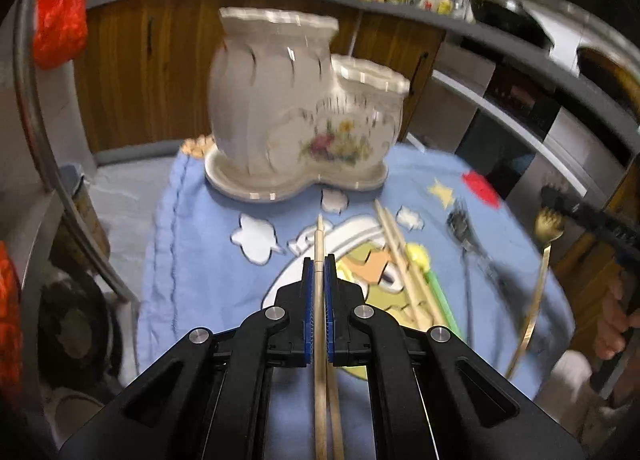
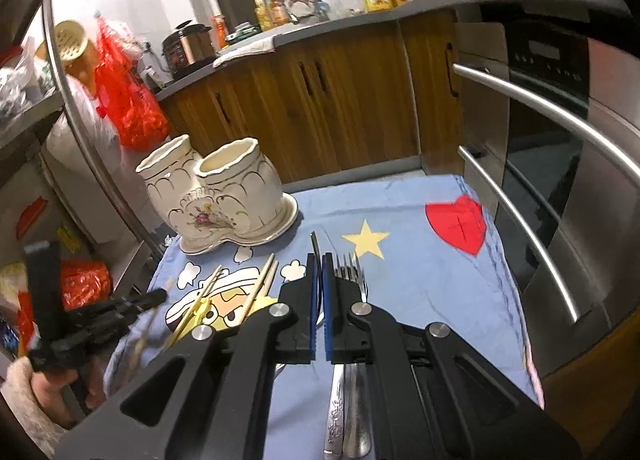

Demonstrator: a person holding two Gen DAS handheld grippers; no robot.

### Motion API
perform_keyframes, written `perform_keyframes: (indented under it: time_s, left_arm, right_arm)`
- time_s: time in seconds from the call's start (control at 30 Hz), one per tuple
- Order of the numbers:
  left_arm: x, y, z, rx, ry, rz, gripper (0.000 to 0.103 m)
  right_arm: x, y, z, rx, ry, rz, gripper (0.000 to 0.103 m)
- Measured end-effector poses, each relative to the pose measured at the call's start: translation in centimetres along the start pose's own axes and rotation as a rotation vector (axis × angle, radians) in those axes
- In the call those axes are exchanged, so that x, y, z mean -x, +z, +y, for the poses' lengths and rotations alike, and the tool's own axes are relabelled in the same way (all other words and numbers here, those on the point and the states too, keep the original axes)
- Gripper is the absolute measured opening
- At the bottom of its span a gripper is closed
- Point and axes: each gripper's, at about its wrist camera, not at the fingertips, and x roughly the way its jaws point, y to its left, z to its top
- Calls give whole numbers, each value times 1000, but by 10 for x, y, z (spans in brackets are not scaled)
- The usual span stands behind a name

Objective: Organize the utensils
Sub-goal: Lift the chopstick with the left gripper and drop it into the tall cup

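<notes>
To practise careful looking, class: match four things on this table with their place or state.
1 chopstick
2 ceramic holder
3 silver forks
4 gold fork

a lying on the blue cloth
b clamped in the left gripper
c standing on its saucer
d held by the right gripper

Pairs: 1-b, 2-c, 3-a, 4-d

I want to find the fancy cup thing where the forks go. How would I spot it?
Look for the blue cartoon cloth on the table. At its far corner, near the wooden cabinets, stands a cream ceramic holder on a matching saucer. It is the only pottery there: two joined cups, one taller, gold-trimmed with painted flowers, while the chopsticks and forks lie flat on the cloth.
</notes>
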Motion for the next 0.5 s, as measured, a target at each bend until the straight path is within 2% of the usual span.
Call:
perform_keyframes:
  time_s: [0.27,0.37,0.5]
  left_arm:
    - [32,30,-8,21,-60,-109,6]
    - [53,54,-9,9,-78,-187,6]
    - [80,103,-8,4,-96,-310,6]
  right_arm:
    - [11,30,9,87,-11,-107,2]
    - [18,48,10,100,-4,-141,2]
    - [25,82,22,146,-2,-201,2]
